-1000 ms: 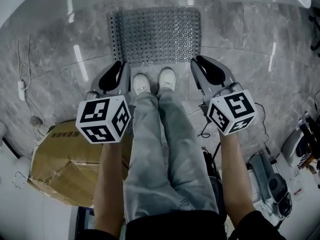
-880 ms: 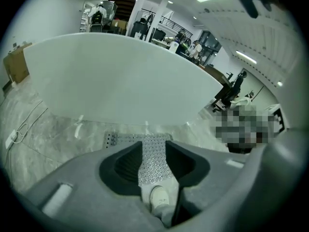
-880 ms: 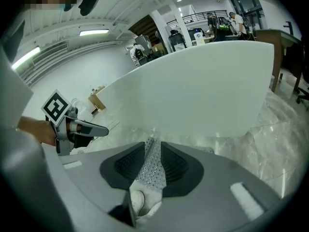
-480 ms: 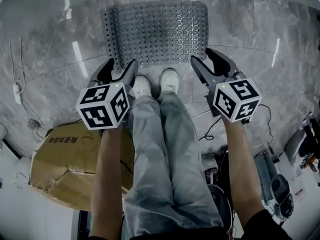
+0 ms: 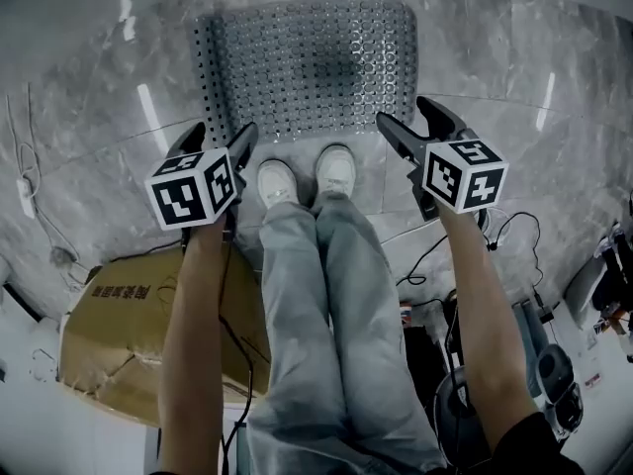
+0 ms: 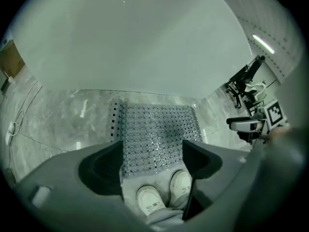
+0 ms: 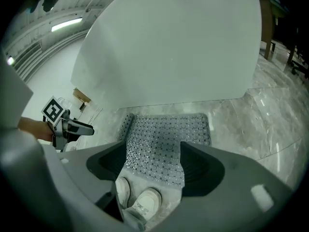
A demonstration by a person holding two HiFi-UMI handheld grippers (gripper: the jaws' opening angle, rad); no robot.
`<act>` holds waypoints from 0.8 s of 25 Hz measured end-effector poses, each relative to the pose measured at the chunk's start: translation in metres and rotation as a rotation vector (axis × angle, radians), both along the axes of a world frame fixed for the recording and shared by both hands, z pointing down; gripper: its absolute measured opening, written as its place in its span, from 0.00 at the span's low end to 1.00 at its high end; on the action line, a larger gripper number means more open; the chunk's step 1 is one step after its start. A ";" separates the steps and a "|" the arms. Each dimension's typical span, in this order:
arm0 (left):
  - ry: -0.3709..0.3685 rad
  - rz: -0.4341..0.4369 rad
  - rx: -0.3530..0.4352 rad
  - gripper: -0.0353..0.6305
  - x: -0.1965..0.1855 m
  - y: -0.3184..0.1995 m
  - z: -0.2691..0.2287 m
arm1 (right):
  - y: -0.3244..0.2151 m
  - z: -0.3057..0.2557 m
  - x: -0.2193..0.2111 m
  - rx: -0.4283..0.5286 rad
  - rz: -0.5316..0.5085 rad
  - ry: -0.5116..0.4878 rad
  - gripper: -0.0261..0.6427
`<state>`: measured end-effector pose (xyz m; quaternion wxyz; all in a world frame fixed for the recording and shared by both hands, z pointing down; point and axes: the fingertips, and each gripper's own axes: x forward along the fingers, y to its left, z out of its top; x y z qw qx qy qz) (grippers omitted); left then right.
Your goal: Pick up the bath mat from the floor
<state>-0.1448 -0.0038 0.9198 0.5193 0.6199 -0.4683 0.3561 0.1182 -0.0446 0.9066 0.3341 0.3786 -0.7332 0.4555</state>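
The bath mat is a clear, studded rectangle lying flat on the grey marble floor beside the white tub. My left gripper hangs above the floor near the mat's near-left corner, its jaws opening with nothing between them. My right gripper hovers by the near-right corner, jaws opening too and likewise empty. In the left gripper view the mat shows through the gap of that gripper. The right gripper view shows the mat beyond its own jaws.
The person's white shoes stand at the mat's near edge. A cardboard box sits behind on the left, cables trail at far left, and equipment crowds the right. The tub wall rises just past the mat.
Both grippers' jaws went from shut to wide apart. Both hands shifted forward toward the mat's near corners, and the mat sits larger in the head view.
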 end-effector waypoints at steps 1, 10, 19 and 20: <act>0.002 -0.005 -0.008 0.64 -0.003 0.000 0.009 | 0.000 0.010 0.003 -0.011 0.004 0.002 0.58; -0.007 0.002 -0.055 0.69 -0.031 0.006 0.092 | -0.003 0.100 0.039 -0.088 0.068 0.035 0.62; -0.028 -0.001 -0.103 0.69 -0.057 0.015 0.166 | -0.008 0.175 0.089 -0.139 0.055 0.114 0.63; -0.031 -0.005 -0.102 0.69 -0.061 0.015 0.172 | -0.009 0.182 0.092 -0.142 0.046 0.123 0.63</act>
